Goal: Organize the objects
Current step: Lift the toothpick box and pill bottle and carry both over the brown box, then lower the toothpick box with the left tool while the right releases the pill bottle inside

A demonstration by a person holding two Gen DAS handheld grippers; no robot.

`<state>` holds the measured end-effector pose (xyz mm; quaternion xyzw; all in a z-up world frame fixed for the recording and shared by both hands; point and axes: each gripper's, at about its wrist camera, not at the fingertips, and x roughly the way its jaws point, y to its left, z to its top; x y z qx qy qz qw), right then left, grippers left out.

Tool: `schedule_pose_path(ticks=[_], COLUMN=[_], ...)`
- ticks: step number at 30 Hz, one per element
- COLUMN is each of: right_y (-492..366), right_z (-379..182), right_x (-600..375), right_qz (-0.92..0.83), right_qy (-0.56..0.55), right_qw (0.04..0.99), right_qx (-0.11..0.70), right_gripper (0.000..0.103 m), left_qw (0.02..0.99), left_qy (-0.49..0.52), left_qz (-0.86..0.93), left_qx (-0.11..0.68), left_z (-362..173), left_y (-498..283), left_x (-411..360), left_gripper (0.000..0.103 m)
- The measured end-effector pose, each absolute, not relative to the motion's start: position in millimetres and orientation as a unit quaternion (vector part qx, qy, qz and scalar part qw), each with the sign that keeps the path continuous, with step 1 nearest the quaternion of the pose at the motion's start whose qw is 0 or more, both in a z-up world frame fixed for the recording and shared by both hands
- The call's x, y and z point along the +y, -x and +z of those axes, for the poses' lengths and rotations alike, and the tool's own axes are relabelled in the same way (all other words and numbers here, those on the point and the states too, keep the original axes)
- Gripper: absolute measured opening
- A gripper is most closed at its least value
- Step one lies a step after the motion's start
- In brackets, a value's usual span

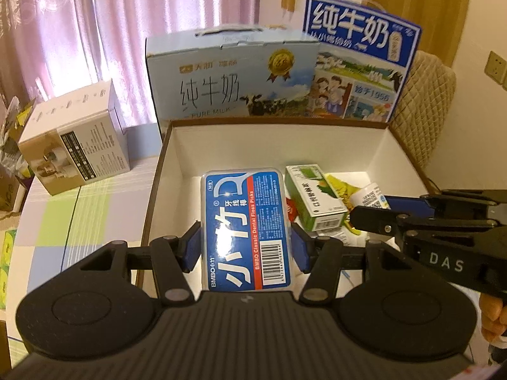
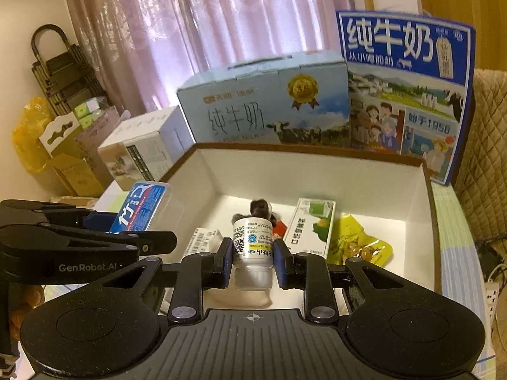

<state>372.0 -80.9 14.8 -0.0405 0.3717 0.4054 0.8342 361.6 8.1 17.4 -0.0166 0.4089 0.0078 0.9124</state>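
The open box (image 2: pixel 412 190) has bare floor at its back; milk cartons (image 2: pixel 263 104) (two, upright) wall off the far side.

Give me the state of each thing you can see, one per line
left gripper: shut on floss pick box
floss pick box: held, closed
right gripper: shut on pill bottle
pill bottle: held, capped
storage box: open, partly filled
green carton: lying inside

Floss-pick case (image 1: pixel 247 231): "BMBO Classic Dental Floss Picks", "小竹". Pale milk carton (image 1: pixel 231 79): "纯牛奶", "PURE MILK". Blue milk box (image 1: pixel 361 60): "纯牛奶", "1956". Right tongs (image 1: pixel 374 218) body: "DAS". Left tongs (image 2: pixel 152 237) body: "GenRobot.AI". White bottle (image 2: pixel 252 247) label too small to read.
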Motion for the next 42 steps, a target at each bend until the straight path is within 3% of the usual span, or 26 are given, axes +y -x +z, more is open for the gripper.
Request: schedule_pose_path(ticks=[17, 27, 31, 42], right_y=[-398, -403, -403, -403], right_z=[-34, -35, -34, -34], right_x=[-80, -80, -83, -90], right_qz=[0.367, 0.356, 0.353, 0.346], right_qy=[0.029, 0.005, 0.001, 0.001], right_qw=[0.804, 0.803, 0.806, 0.809], right_qx=[0.468, 0.478, 0.476, 0.476], right_gripper=[0.024, 0.026, 0.033, 0.034], left_qw=[0.890, 0.886, 0.885, 0.884], left_qy=[0.028, 0.030, 0.031, 0.031], left_qz=[0.013, 0.010, 0.008, 0.007], left_qx=[0.456, 0.463, 0.464, 0.467], left_z=[-19, -25, -25, -27], left_y=[-389, -390, -389, -389], left_x=[15, 15, 14, 11], left_gripper=[0.052, 0.053, 0.053, 0.053])
